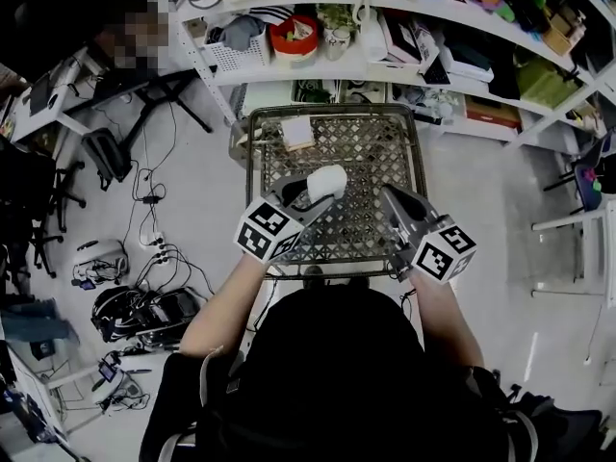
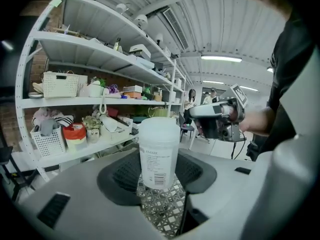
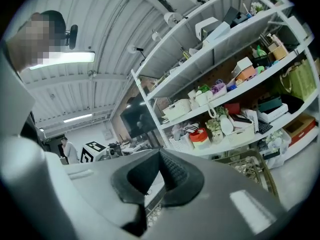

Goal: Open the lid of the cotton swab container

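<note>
Cluttered shelves (image 1: pixel 404 61) at the far side, metal mesh table (image 1: pixel 375 152) below. Above that mesh: white cotton swab container (image 2: pixel 159 154), upright, clamped low on its body between the wide-set pads of the left gripper (image 2: pixel 159 176). Lid (image 2: pixel 159 126) still on. Probably light, smooth, thin-walled plastic, apt to slip; best taken around the lid's rim. To the right, right gripper (image 3: pixel 159 159), jaws pressed together, holding nothing.
</note>
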A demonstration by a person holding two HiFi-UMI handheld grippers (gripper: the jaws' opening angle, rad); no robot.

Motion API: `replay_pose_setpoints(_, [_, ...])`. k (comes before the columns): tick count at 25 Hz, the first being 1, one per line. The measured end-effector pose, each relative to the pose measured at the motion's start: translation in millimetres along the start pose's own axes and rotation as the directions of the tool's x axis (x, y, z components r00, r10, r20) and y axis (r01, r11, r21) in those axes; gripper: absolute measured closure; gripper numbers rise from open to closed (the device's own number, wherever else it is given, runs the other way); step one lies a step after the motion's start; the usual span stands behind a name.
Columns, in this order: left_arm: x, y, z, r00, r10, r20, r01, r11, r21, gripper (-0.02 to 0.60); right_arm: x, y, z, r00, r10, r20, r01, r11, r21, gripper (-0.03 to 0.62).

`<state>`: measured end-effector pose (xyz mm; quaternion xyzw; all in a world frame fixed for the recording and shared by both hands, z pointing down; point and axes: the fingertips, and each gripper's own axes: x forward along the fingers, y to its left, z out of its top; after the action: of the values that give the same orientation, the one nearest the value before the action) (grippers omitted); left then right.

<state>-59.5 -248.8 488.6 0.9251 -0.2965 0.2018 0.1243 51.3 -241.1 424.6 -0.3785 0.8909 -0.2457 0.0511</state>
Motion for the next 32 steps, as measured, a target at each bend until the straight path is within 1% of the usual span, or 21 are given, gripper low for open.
replay_pose_setpoints(4, [-10.3,-18.7,16.9,0.999,0.028,-0.025,-0.027,0.999,0.037,0.385,-11.8,6.3,26.6,0.998,0.063,0.030,-0.061,0.997,-0.040,0.583])
replay_pose_setpoints(7, [-14.9,-35.6,37.2,1.000,0.025,-0.015,-0.024,0.999,0.045,0.385,-18.9,11.7,42.3,0.991,0.134,0.026,-0.132,0.988,-0.080,0.582])
replay_pose_setpoints(9, [-16.3,-48.0,50.0,1.000,-0.003,-0.008,0.003,0.999,0.042,0.385,-21.7,15.4,50.2,0.983,0.183,0.020,-0.181,0.980,-0.082,0.572])
replay_pose_setpoints(10, [-16.5,-54.4,55.7,1.000,-0.024,-0.008,0.024,0.999,0.043,0.385,-22.7,19.3,54.0,0.978,0.210,0.015,-0.208,0.975,-0.083,0.525])
replay_pose_setpoints(13, [-14.8,-70.1,73.7,0.995,-0.096,-0.012,0.096,0.994,0.056,0.385,-24.3,36.0,63.2,0.959,0.283,-0.012,-0.283,0.952,-0.120,0.459])
replay_pose_setpoints(15, [-11.7,-75.0,84.6,0.990,-0.140,-0.016,0.140,0.988,0.069,0.385,-23.9,44.8,66.5,0.948,0.316,-0.034,-0.317,0.936,-0.152,0.429])
replay_pose_setpoints(17, [-7.6,-76.5,92.1,0.985,-0.170,-0.020,0.171,0.982,0.082,0.385,-24.9,48.3,69.2,0.939,0.340,-0.051,-0.344,0.925,-0.162,0.419])
replay_pose_setpoints(18, [-5.5,-76.9,95.3,0.983,-0.183,-0.020,0.184,0.979,0.086,0.385,-25.9,48.7,70.3,0.935,0.351,-0.059,-0.356,0.920,-0.165,0.397])
replay_pose_setpoints(20, [-1.5,-78.9,99.8,0.977,-0.211,-0.022,0.212,0.973,0.093,0.385,-28.9,49.7,70.7,0.926,0.370,-0.073,-0.377,0.910,-0.174,0.380])
replay_pose_setpoints(23, [4.3,-86.6,100.0,0.964,-0.262,-0.042,0.266,0.957,0.113,0.385,-32.4,52.6,69.4,0.916,0.390,-0.096,-0.401,0.894,-0.198,0.360])
replay_pose_setpoints(28, [8.7,-104.1,95.4,0.934,-0.343,-0.099,0.356,0.917,0.181,0.385,-30.6,63.6,63.8,0.894,0.420,-0.153,-0.446,0.864,-0.235,0.347])
replay_pose_setpoints(32, [8.0,-119.2,99.1,0.907,-0.408,-0.108,0.422,0.882,0.211,0.385,-31.0,73.7,53.0,0.874,0.437,-0.212,-0.482,0.835,-0.266,0.342])
